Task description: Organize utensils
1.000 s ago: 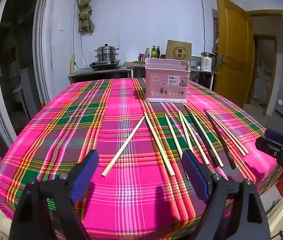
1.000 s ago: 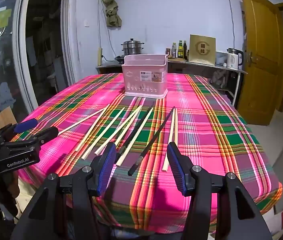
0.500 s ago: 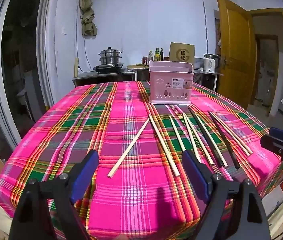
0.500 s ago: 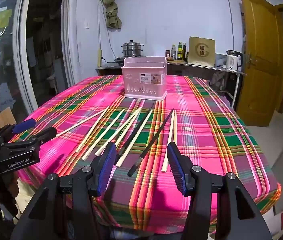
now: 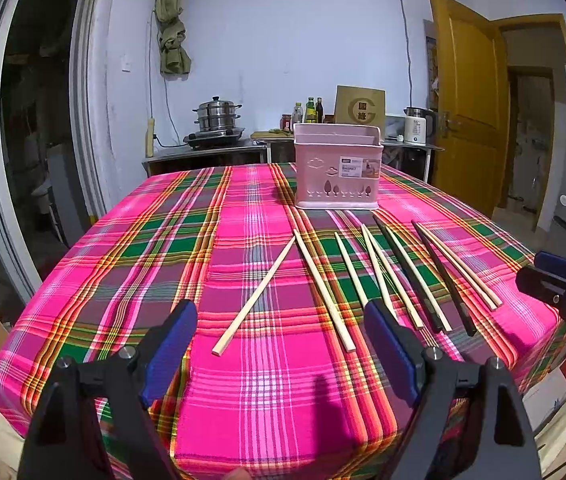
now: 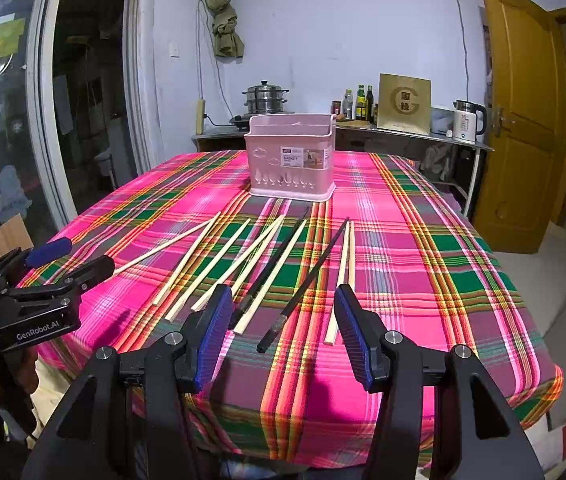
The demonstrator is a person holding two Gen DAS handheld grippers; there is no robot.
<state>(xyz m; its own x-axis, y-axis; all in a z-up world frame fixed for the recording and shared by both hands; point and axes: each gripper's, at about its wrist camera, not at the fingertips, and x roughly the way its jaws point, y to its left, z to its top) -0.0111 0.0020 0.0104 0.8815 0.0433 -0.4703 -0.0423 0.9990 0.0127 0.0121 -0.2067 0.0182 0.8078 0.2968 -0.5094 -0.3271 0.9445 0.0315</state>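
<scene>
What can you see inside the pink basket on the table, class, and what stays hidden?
Only the pink basket rim and a strip of inner wall with a divider show; nothing sticks out above it. Its floor is hidden by the front wall. The chopsticks lie on the tablecloth before it.

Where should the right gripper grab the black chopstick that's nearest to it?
Judging by its pose, grip the black chopstick near its thicker near end, coming from above with the right gripper. It lies flat on the tablecloth pointing toward the pink basket, with bare cloth either side.
</scene>
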